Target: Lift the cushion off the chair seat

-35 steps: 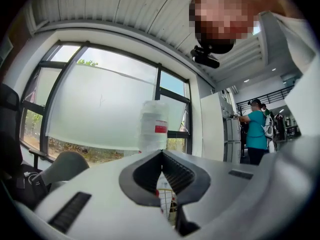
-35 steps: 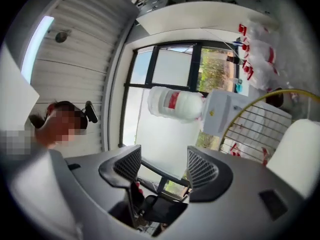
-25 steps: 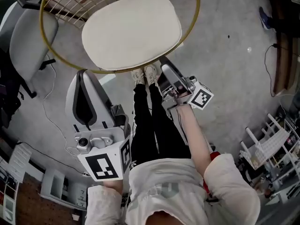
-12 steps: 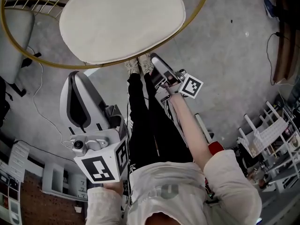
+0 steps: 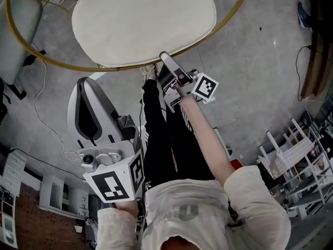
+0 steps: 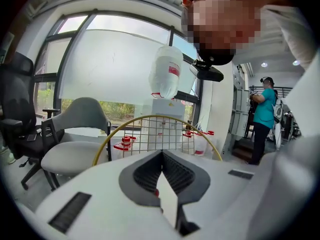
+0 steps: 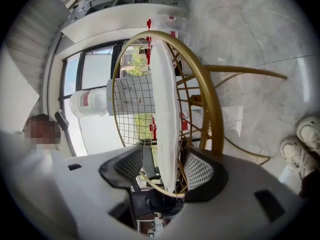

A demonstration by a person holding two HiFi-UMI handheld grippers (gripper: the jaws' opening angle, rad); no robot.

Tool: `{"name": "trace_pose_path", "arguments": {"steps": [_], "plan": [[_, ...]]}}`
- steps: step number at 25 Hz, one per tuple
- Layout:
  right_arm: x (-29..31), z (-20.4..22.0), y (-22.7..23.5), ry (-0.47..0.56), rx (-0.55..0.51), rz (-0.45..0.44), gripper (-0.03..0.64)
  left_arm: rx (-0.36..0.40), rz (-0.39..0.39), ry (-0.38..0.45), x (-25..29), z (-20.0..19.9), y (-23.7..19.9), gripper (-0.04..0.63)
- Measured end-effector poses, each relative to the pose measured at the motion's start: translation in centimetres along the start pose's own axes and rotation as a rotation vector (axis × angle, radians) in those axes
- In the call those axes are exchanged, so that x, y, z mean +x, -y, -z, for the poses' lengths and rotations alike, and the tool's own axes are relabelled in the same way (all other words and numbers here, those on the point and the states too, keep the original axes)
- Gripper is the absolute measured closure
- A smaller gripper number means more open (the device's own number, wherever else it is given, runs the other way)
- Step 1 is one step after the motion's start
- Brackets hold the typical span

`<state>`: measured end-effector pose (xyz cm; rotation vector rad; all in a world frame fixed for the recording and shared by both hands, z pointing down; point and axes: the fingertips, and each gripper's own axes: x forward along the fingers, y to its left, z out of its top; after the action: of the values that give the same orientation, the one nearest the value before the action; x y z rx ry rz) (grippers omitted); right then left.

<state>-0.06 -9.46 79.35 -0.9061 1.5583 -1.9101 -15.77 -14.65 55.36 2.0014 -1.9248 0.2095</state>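
- Cushion (image 5: 143, 20): lies flat on the chair seat, inside the gold rim (image 7: 216, 115). It is not yet lifted.
- Right gripper (image 5: 164, 57): a second ago it hung short of the chair, above the person's shoes. It is now at the front edge of the chair.
- Right jaws: wide and closing. The cushion's front edge and the rim wire stand between them. The pads do not yet appear to press.
- Meaning for the task: the approach looks complete. The grip is the step in hand, and the lift comes after it.
- Risk: the jaws may pinch the rim together with the cushion.
- Left gripper (image 6: 161, 156): well short of the chair, jaws together, nothing between them.
- Surface: bare grey floor (image 5: 250, 87) under the chair, with a loose cable (image 5: 49, 124) to its left.
- Room: a grey office chair (image 5: 21, 30) left of the chair, shelves (image 5: 296, 160) well to its right, and a large window (image 6: 115, 64) behind it.
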Motion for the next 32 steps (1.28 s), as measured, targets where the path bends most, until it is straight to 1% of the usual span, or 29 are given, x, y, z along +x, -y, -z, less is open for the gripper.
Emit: {"name": "trace_pose_path", "arguments": {"steps": [3,4,7,12,13,14,15,16,18,22,29,32], "plan": [[1.8,-0.1,-0.3,0.016,0.021,-0.015,0.359,-0.067,-0.022,-0.009,-0.1,0.0,-1.3,0.583],[2.3,-0.1,-0.3,0.020,0.029,-0.018,0.359,-0.074,-0.030,-0.006,-0.2,-0.1,-1.6,0.583],[3.1,-0.2,-0.8,0.032,0.038,-0.020,0.359,-0.048,-0.041,-0.002,-0.7,-0.6,-1.5,0.583],[5.1,-0.8,-0.8,0.066,0.065,-0.031,0.362,-0.048,-0.039,-0.001,-0.7,-1.1,-1.5,0.584],[5.5,-0.9,-0.6,0.069,0.068,-0.024,0.374,-0.048,-0.041,0.000,-0.7,-1.1,-1.7,0.584],[5.8,-1.0,-0.3,0.069,0.064,-0.010,0.426,-0.049,-0.042,0.001,-0.6,-1.2,-1.8,0.584],[6.0,-1.0,-0.2,0.067,0.055,0.008,0.523,-0.049,-0.042,0.004,-0.5,-1.4,-1.9,0.584],[6.0,-1.0,-0.1,0.065,0.047,0.021,0.545,-0.048,-0.042,0.008,-0.5,-1.7,-1.9,0.583],[6.0,-0.9,-0.7,0.064,0.047,0.026,0.551,-0.044,-0.044,0.016,-0.6,-2.4,-2.0,0.583],[5.7,-0.7,-3.3,0.065,0.036,0.029,0.558,-0.034,-0.052,0.042,-1.0,-4.8,-2.0,0.584],[5.1,-1.2,-9.3,0.072,-0.019,0.036,0.565,-0.015,-0.055,0.125,-2.8,-11.5,-1.4,0.583],[4.4,-1.7,-12.5,0.090,-0.048,0.028,0.566,-0.007,-0.076,0.151,-4.5,-14.2,-1.2,0.583]]}}
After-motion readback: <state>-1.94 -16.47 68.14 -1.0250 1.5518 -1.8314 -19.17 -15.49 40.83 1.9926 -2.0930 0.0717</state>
